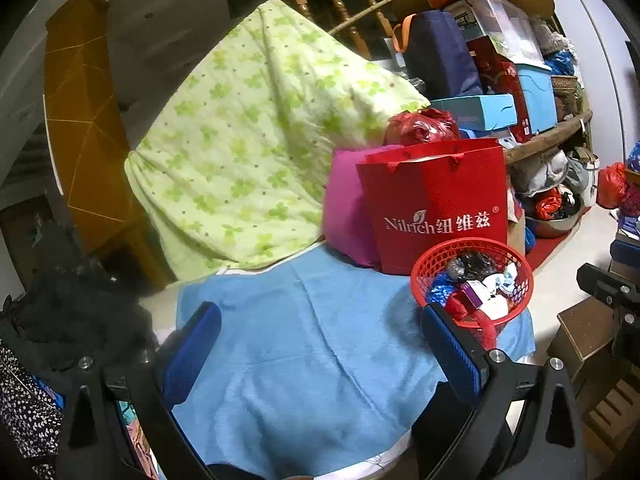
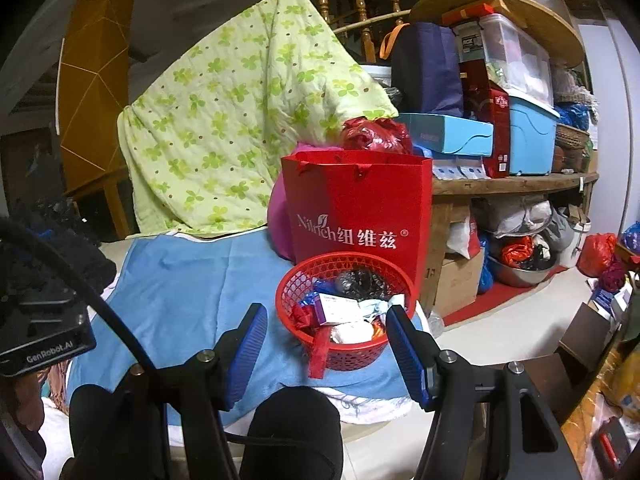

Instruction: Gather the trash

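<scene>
Here, at the far left of the left wrist view, a dark fuzzy heap [image 1: 76, 304] lies half in shadow; what it is made of is hard to make out. Behind it rises an orange-brown panel [image 1: 86, 128] scored with thin pale lines. Next comes a quilt [image 1: 248, 140], soft, stitched and pale green with a clover print, draped over something it hides entirely. Below it a blue towel [image 1: 304, 344] with a nappy surface covers the flat top, creased in long folds, a white edge showing beneath.

The left gripper [image 1: 320, 350] hovers over the towel, its ribbed blue pads wide apart with nothing between them. The right gripper [image 2: 326, 354] likewise stands with its fingers well apart and empty, framing the near rim of the basket without touching it.

A magenta cushion [image 1: 344, 208] is mostly hidden behind a glossy red paper bag [image 1: 436, 208] with cord handles and white lettering. A crumpled red plastic bag [image 1: 424, 126] peeks over it.

The basket [image 2: 312, 276], round, red plastic with an open lattice wall, sits on the towel's right end just before the paper bag. It holds the trash [image 2: 344, 312]: crinkled wrappers in blue, red and black, a small purple-and-white carton, white wads. A red strip hangs over its near rim.

To the right, a wooden shelf [image 2: 516, 182] is stacked with boxes, a clear tub and a navy bag; the lower clutter is too jumbled to name.
</scene>
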### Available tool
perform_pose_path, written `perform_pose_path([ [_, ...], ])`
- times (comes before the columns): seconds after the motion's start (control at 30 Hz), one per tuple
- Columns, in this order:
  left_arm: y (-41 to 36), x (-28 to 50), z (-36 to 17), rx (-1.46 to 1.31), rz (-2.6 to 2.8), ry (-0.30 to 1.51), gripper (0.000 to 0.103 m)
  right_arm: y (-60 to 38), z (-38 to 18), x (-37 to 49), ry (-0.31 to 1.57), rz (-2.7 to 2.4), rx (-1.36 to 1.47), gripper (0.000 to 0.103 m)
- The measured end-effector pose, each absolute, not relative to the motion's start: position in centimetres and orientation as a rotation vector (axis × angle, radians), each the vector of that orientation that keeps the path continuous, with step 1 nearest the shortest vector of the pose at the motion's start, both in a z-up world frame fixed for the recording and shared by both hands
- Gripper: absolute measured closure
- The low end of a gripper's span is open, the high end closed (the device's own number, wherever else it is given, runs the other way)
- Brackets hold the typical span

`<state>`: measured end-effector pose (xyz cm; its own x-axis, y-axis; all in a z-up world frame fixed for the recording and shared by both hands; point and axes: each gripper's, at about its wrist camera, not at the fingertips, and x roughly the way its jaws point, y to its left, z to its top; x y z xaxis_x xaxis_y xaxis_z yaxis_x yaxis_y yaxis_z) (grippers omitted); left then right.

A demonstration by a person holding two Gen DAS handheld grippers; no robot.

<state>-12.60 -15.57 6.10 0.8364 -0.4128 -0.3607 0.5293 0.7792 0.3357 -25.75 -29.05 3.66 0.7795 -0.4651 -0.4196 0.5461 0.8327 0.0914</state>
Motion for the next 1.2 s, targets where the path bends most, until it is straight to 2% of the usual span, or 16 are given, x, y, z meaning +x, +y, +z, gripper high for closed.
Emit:
perform_pose_path([
  [1.2,-16.7,-13.0,5.2,0.476,-0.549,0.305,0.003,-29.3,3.2,-25.5,0.408,-0.556,0.207,0.037],
])
